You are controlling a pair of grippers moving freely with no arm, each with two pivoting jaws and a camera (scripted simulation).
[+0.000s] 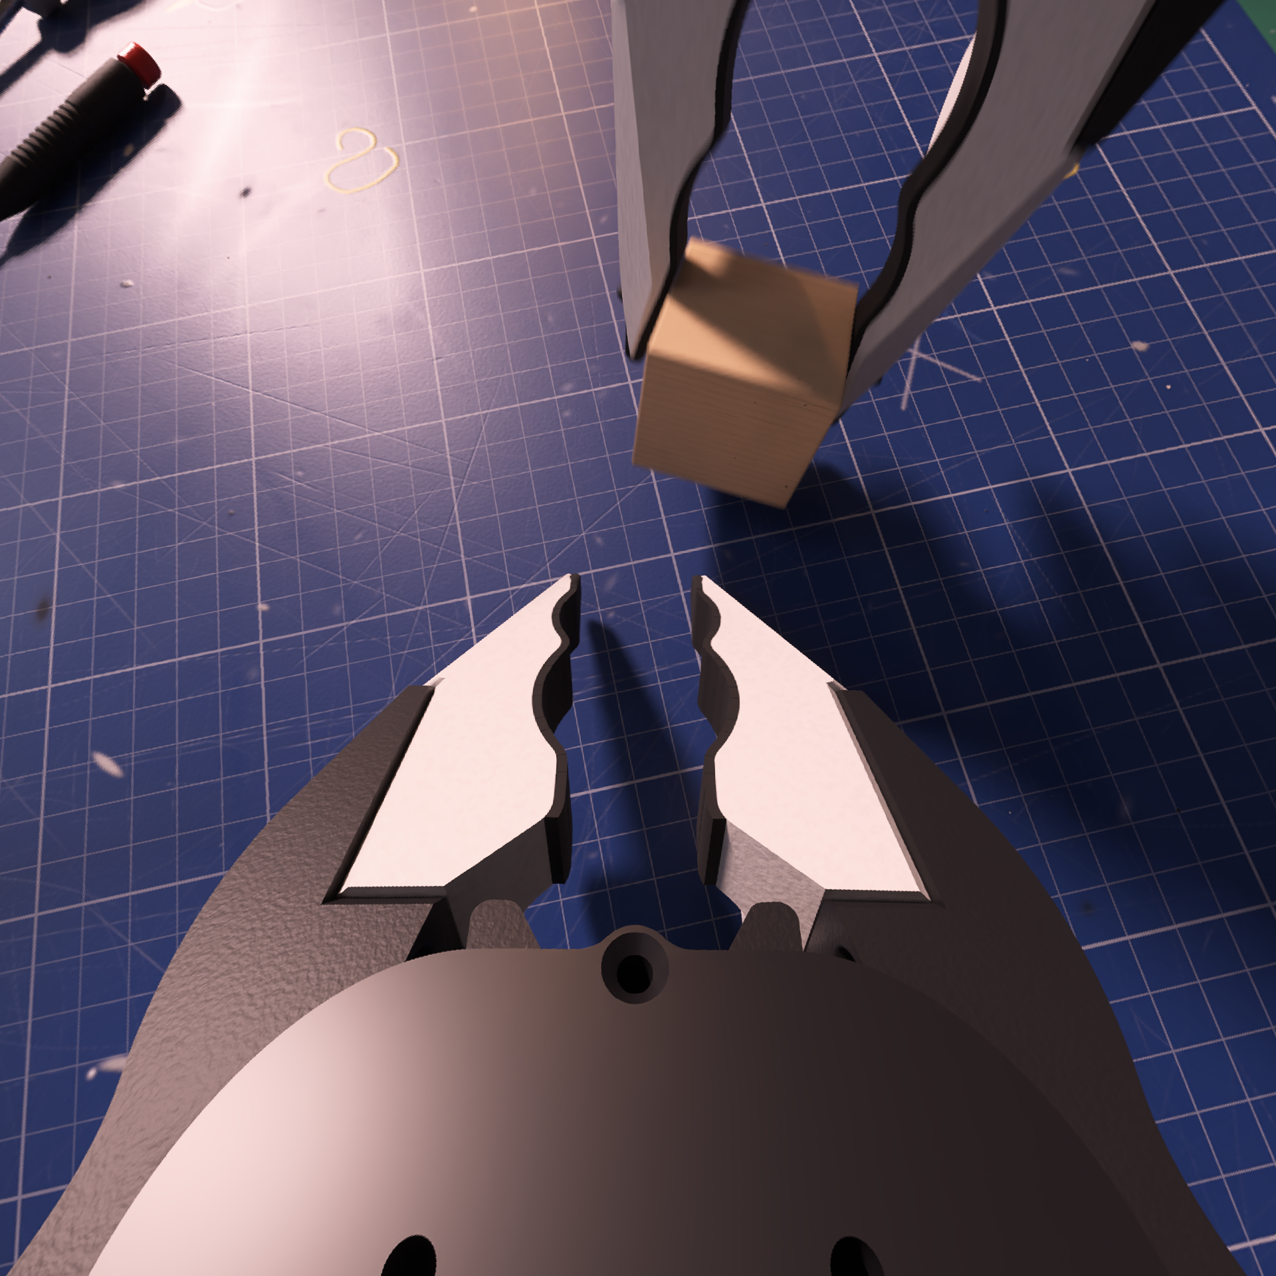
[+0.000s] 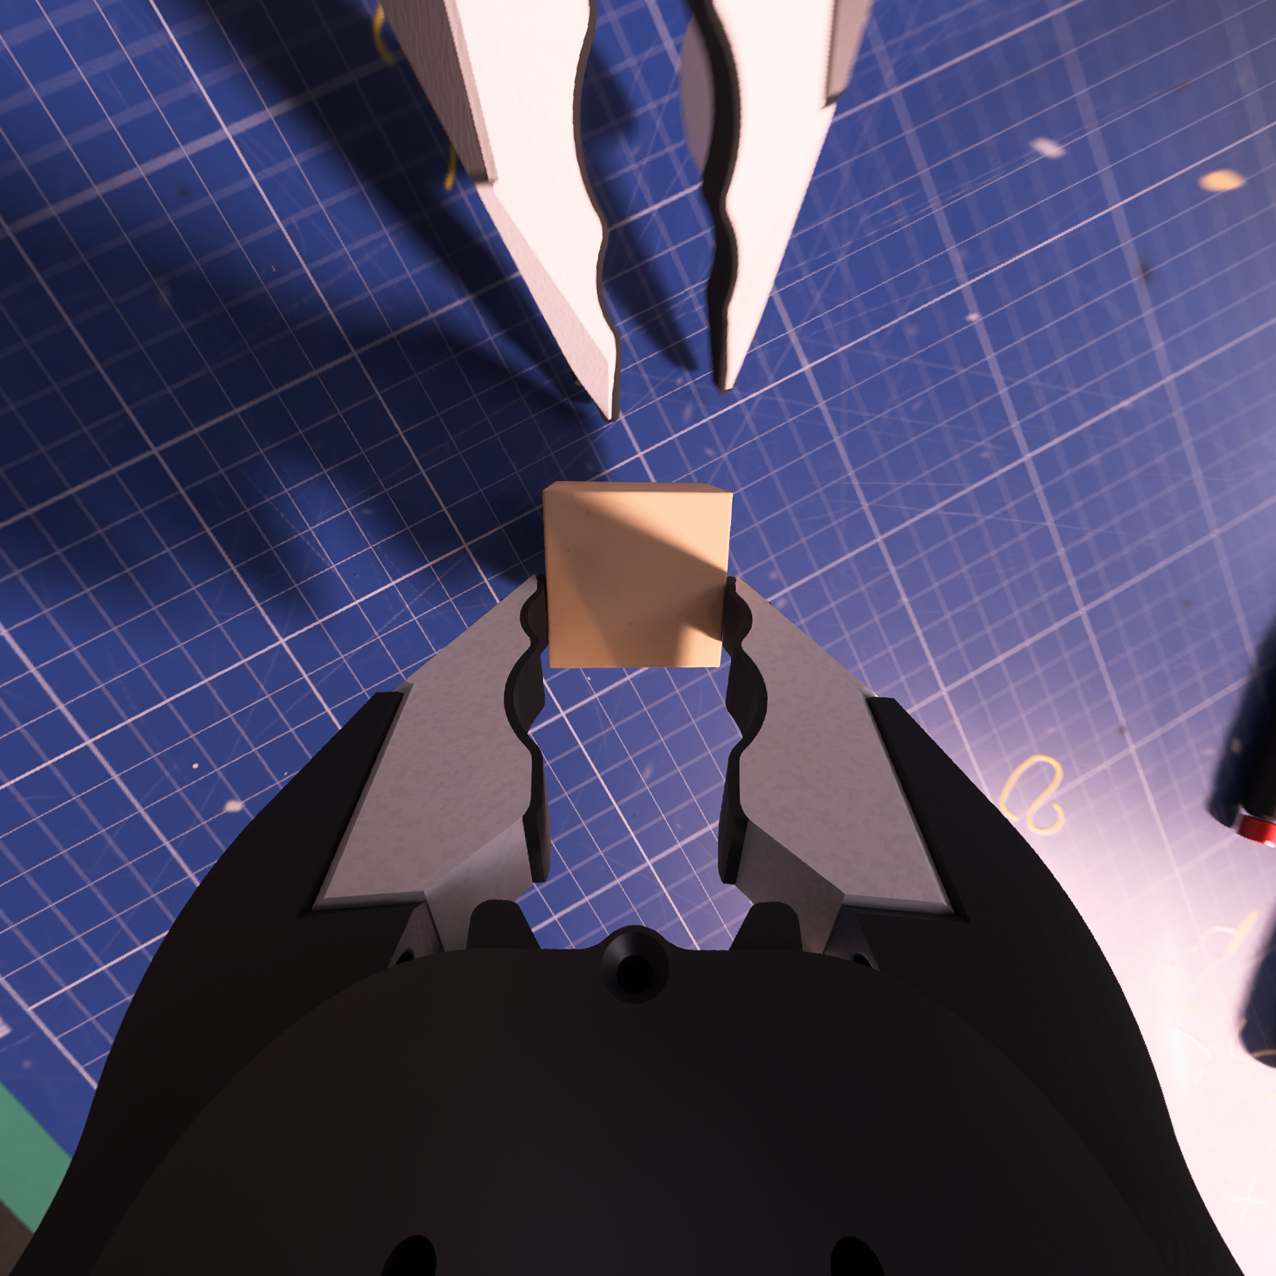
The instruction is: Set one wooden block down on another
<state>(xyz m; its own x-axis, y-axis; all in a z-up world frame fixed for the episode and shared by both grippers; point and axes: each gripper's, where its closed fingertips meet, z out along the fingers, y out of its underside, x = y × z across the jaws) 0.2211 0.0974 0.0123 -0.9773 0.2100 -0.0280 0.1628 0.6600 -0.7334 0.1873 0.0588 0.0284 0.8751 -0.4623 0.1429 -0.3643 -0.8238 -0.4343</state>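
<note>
in the left wrist view the left gripper [image 1: 636, 587] sits nearest, its white fingers [image 1: 483, 725] parted by a narrow gap with nothing between them, only the blue mat [image 1: 276, 552] and their own shadows below. just beyond its tips, up and to the right, the block [image 1: 742, 373] is held off the mat, a corner tilted down toward the camera, its shadow falling on the mat beneath and to the right. the right gripper [image 1: 746, 338] comes down from the top edge and clamps the block on two opposite faces. farther off, at the upper left, a black pen [image 1: 76, 131] with a red cap lies on the mat, with a yellow squiggle [image 1: 362, 162] drawn on the mat between it and the block. in the right wrist view the right gripper [image 2: 634, 614] has its fingers spread about a block's width, the tips pressed to the block's [image 2: 635, 576] sides; the block juts out past the tips. beyond it the left gripper [image 2: 666, 404] points back at the block, close but apart, fingers slightly parted and empty. only one block shows in either view.
</note>
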